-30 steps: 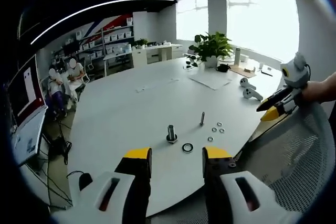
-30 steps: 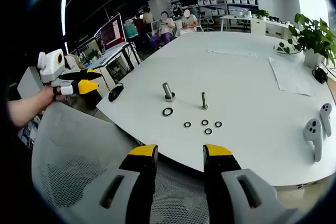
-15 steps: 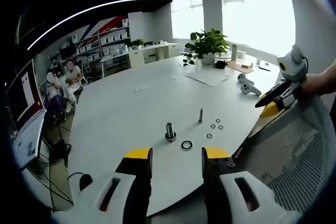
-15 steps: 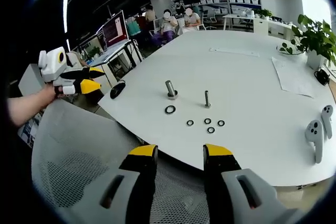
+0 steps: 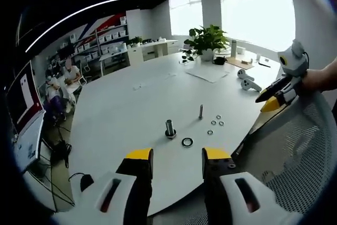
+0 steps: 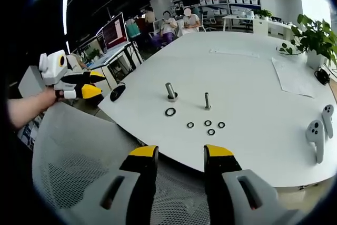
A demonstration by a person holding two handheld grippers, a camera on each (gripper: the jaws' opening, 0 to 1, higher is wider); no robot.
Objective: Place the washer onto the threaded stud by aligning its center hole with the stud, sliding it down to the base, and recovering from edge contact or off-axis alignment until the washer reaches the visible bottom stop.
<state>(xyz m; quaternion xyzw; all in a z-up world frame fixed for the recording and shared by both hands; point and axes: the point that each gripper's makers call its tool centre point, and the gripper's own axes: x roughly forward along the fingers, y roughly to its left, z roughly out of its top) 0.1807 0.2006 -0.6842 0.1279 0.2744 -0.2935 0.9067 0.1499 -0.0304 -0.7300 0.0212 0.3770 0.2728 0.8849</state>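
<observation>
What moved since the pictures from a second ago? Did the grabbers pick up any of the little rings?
No ring was picked up. Both cameras shifted a little with the hands. The left gripper and right gripper stay open and empty above the mesh chair back. The big ring, the small rings and both studs lie on the table as before.

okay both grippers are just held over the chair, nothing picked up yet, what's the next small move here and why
Probably bring the right gripper forward over the table edge toward the large washer. Both grippers are open and empty, held back above the mesh chair, and that washer lies flat on the white table just in front of the thick stud, nearest the edge. The left gripper could wait.
</observation>
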